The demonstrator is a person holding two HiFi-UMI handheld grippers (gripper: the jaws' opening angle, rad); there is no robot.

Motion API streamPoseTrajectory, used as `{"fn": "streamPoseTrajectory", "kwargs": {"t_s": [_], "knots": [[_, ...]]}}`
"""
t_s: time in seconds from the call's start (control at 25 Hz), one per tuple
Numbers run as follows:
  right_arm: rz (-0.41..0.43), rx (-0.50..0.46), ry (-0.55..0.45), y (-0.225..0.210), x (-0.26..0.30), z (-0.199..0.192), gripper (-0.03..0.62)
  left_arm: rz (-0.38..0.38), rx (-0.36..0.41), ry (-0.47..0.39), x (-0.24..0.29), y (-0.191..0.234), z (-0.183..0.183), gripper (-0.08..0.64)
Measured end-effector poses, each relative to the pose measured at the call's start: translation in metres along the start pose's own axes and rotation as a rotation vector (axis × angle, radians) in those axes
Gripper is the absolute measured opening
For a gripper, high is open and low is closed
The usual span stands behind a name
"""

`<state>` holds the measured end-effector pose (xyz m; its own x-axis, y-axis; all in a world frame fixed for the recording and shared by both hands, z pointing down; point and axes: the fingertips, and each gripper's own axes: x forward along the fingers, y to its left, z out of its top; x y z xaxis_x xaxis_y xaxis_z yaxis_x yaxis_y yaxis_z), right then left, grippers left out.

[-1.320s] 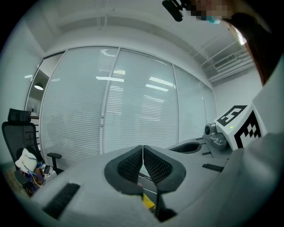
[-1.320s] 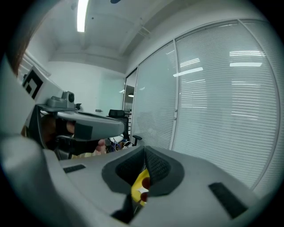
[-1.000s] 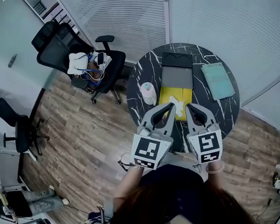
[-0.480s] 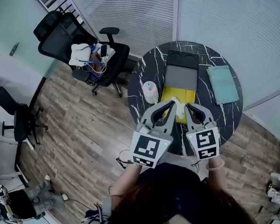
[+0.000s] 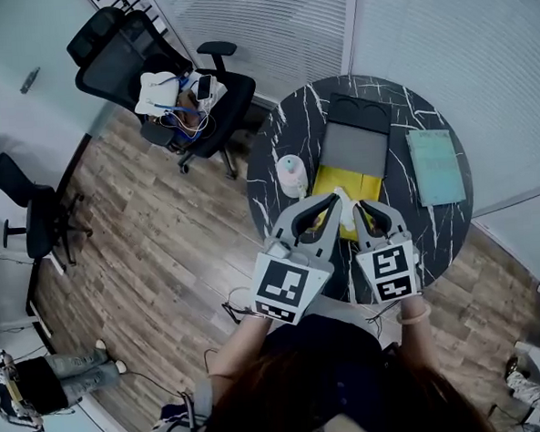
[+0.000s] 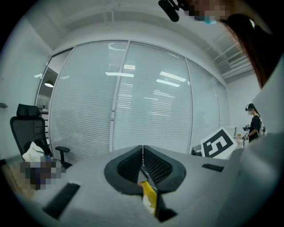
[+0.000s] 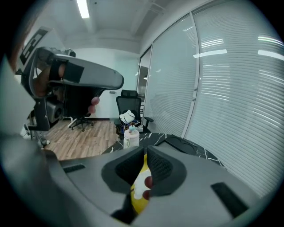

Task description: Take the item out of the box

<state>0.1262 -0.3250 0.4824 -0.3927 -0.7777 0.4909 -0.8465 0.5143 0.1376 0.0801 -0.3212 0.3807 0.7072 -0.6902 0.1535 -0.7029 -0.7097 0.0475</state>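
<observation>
The task looks to be in its middle: both claws have a grip on the item, but it is not yet carried clear. The left claw [image 5: 328, 207] [image 6: 143, 154] is shut tight on a thin edge of the yellow packet [image 5: 330, 181] [image 6: 149, 195] [image 7: 139, 188]. The right claw [image 5: 362, 208] [image 7: 146, 156] is clamped on the same packet, its pads pressing into a fuller part. In the head view the packet sits at the near end of the open grey box [image 5: 352, 147] on the round black worktop [image 5: 283, 132], right against the box's edge. Whether it is fully free of the box I cannot tell; lifting it away and setting it down seems to be what is left. The packet is bright yellow with white patches and a few red spots. It looks soft and flat, and it bends where the claws pinch it. A white bottle [image 5: 288, 175] [image 7: 131, 136] stands just left of it, and a teal folder [image 5: 438, 165] lies well apart to the right.
</observation>
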Motion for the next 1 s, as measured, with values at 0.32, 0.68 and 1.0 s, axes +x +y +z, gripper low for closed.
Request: {"fn": "streamPoseTrajectory", "kwargs": {"t_s": [0.32, 0.68, 1.0], "knots": [[0.047, -0.025, 0.063, 0.005, 0.022, -0.022, 0.028, 0.003, -0.011, 0.019, 0.004, 0.000, -0.007, 0.026], [0.064, -0.067, 0.145, 0.003, 0.047, -0.046, 0.091, 0.010, -0.018, 0.039, 0.006, 0.004, -0.014, 0.028], [0.086, -0.094, 0.212, 0.007, 0.069, -0.074, 0.101, 0.022, -0.029, 0.059, 0.007, 0.007, -0.022, 0.026]]}}
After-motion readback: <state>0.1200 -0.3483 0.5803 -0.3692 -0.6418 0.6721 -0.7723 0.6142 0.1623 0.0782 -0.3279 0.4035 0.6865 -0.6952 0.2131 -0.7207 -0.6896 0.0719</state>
